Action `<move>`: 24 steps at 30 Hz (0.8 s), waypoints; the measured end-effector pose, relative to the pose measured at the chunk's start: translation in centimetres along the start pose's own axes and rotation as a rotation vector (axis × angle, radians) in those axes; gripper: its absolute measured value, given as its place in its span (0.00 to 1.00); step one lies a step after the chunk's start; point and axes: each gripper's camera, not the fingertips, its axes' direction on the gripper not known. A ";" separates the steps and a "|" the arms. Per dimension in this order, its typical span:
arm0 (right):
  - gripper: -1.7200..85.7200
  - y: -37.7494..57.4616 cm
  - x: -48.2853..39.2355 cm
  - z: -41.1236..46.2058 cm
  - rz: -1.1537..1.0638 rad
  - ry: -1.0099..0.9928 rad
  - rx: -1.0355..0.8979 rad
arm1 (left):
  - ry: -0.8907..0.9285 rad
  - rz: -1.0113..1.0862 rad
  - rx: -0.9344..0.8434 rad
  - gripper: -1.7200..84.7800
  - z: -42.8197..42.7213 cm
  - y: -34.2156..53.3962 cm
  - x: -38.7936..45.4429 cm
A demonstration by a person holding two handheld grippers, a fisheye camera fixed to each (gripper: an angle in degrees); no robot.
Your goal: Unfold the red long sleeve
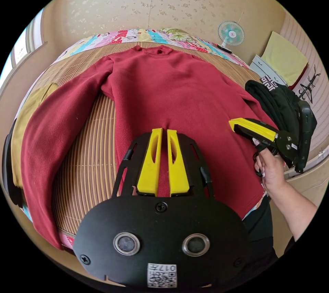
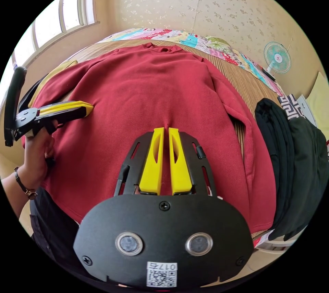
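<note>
The red long sleeve [image 1: 178,91] lies spread flat, front up, on a bamboo mat [image 1: 85,156], collar at the far side. One sleeve [image 1: 51,135] runs down the mat's left side to its near edge; the other sleeve [image 2: 253,156] lies along the right side. My left gripper [image 1: 164,132] hovers over the lower middle of the shirt, its yellow jaws close together with nothing between them. My right gripper [image 2: 165,131] hovers over the same area, jaws also together and empty. Each is held in a hand [image 1: 272,169], and each shows from the side in the other's view: the right gripper [image 1: 236,123] and the left gripper [image 2: 87,106].
A pile of folded black clothes [image 2: 294,156] sits at the mat's right edge. A yellow garment [image 1: 24,125] lies at the left edge. A patchwork quilt [image 1: 150,35] runs along the far side, with a small fan [image 1: 231,34] by the wall and a window [image 2: 65,12] on the left.
</note>
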 end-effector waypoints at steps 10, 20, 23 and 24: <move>0.05 -0.1 -1.6 -2.3 -0.021 0.019 0.005 | -0.007 0.008 0.002 0.06 0.7 0.3 1.4; 0.05 0.0 -0.7 -5.3 -0.022 -0.013 0.001 | -0.109 0.054 0.006 0.06 1.7 0.7 4.6; 0.05 -0.2 0.5 -6.1 -0.009 -0.044 0.000 | -0.117 0.056 0.006 0.06 2.0 0.6 5.0; 0.05 -0.3 1.1 -6.5 -0.001 -0.060 -0.002 | -0.108 0.052 0.006 0.06 2.1 0.6 4.9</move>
